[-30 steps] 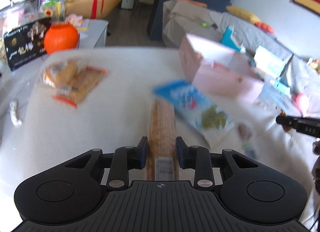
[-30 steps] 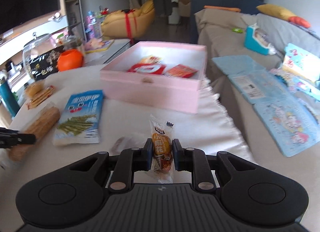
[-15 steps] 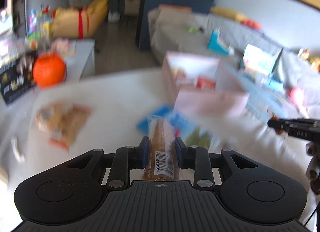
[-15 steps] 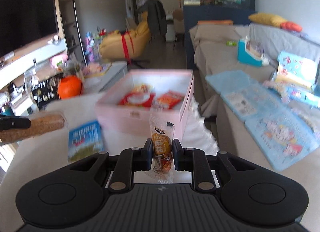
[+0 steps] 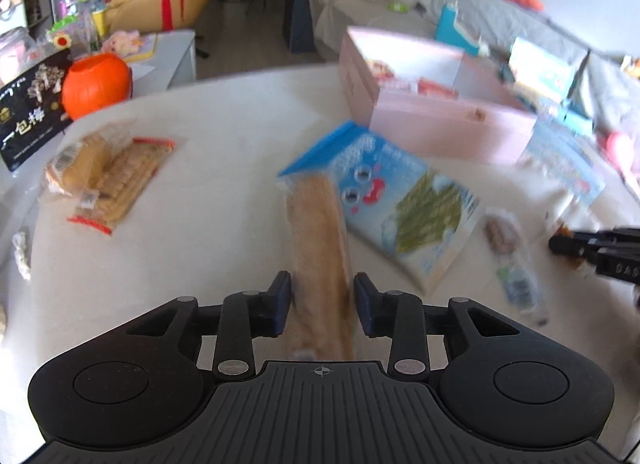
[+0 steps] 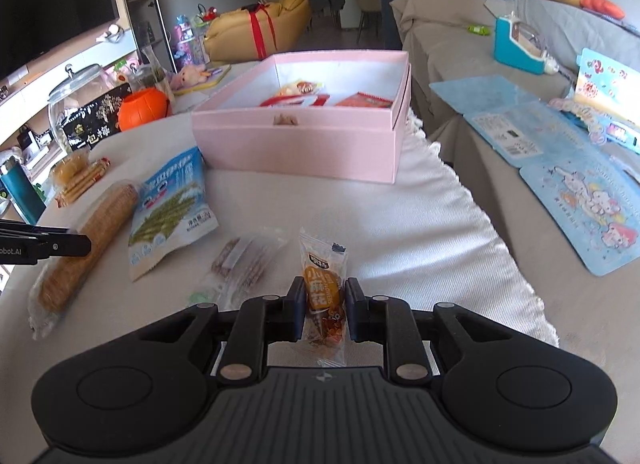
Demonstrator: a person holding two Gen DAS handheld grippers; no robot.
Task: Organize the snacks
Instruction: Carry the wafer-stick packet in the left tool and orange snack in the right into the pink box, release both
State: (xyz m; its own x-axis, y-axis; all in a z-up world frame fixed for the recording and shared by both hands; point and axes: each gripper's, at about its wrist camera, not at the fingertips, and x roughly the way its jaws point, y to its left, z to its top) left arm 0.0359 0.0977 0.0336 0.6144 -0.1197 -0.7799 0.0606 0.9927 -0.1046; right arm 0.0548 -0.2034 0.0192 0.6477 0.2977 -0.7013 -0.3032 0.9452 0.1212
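both grippers (image 5: 322, 306) (image 6: 322, 310) clamped, level

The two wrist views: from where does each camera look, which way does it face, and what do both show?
Left wrist: sits behind the left gripper, faces across the white-cloth table toward the open pink cardboard box; its fingers flank a long tan cracker pack.
Right wrist: sits behind the right gripper, faces the same box from its front; its fingers flank a small orange snack packet.
Shared: box, cracker pack, blue-and-white seaweed bag, orange pumpkin bucket.

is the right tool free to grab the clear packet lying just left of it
Probably not yet: the right tool is shut on the orange snack packet. The clear packet lies unobstructed on the cloth.
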